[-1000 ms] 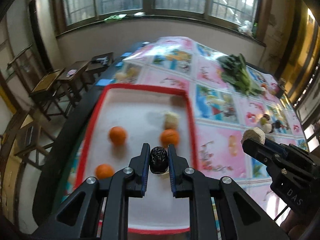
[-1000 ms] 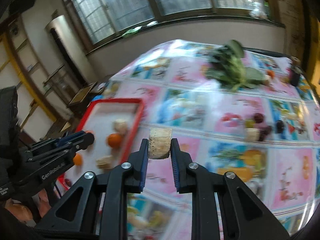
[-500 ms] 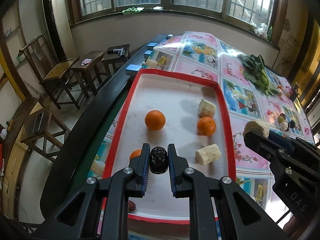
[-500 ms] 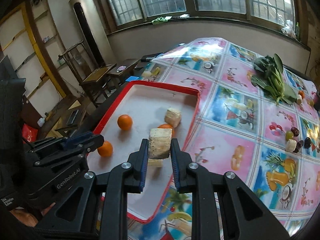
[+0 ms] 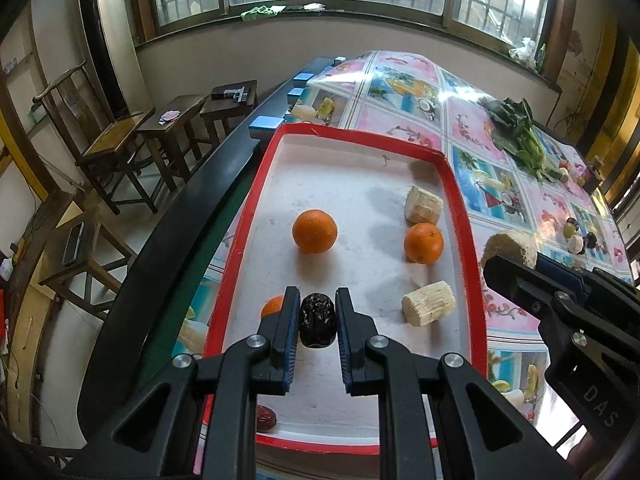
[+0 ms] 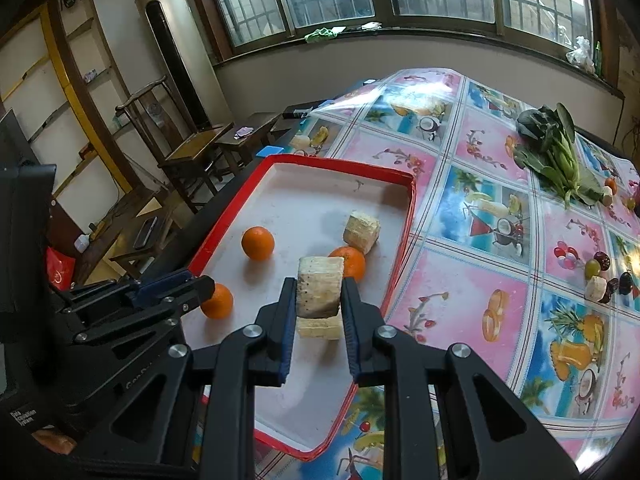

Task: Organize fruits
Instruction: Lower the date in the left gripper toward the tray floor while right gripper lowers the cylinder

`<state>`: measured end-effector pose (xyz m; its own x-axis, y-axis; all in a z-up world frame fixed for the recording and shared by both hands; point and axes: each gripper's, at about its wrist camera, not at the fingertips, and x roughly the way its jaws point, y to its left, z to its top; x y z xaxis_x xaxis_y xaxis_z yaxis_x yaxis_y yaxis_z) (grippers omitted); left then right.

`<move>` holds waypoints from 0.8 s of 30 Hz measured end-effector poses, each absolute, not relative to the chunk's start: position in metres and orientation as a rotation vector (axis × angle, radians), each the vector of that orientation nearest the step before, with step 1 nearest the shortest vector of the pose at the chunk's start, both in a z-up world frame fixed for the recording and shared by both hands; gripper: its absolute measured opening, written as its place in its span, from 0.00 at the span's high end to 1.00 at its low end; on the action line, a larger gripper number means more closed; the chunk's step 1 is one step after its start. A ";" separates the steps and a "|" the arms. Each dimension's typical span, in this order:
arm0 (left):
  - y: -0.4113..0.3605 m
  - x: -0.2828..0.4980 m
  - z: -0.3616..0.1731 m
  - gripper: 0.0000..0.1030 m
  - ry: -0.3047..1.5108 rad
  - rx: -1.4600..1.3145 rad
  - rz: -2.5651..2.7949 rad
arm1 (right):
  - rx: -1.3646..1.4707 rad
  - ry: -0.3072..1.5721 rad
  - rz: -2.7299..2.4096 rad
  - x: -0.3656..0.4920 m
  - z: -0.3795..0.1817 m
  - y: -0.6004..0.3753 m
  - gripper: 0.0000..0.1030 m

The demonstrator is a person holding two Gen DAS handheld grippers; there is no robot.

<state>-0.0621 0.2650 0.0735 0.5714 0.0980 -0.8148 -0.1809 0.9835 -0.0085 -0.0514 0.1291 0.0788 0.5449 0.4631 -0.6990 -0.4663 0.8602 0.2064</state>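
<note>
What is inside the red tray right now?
In the red tray: three oranges, two pale cut chunks and a reddish date, half hidden by the left gripper.

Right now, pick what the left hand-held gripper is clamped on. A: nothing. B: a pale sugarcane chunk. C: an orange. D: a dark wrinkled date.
D: the left hand-held gripper pinches a dark wrinkled date between its fingers above the red-rimmed tray; the oranges lie loose on the tray.

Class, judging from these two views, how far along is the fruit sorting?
Done: three oranges and two cane pieces lie in the tray. In hand: left gripper holds a date, right gripper a cane chunk. Left: small fruits on the tablecloth.
</note>
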 end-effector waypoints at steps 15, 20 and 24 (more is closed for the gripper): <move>0.269 -0.065 0.057 0.84 0.976 -0.062 0.181 | -0.033 0.860 0.575 -0.050 0.066 0.146 0.77; 0.271 -0.066 0.051 0.84 0.979 -0.056 0.184 | -0.044 0.876 0.576 -0.050 0.060 0.149 0.77; 0.272 -0.067 0.047 0.84 0.977 -0.041 0.187 | -0.055 0.887 0.573 -0.050 0.054 0.152 0.77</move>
<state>-0.0667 0.2717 0.0472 0.5451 0.1387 -0.8268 -0.1758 0.9832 0.0491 -0.0498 0.1518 0.0541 0.4925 0.4497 -0.7451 -0.4941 0.8493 0.1860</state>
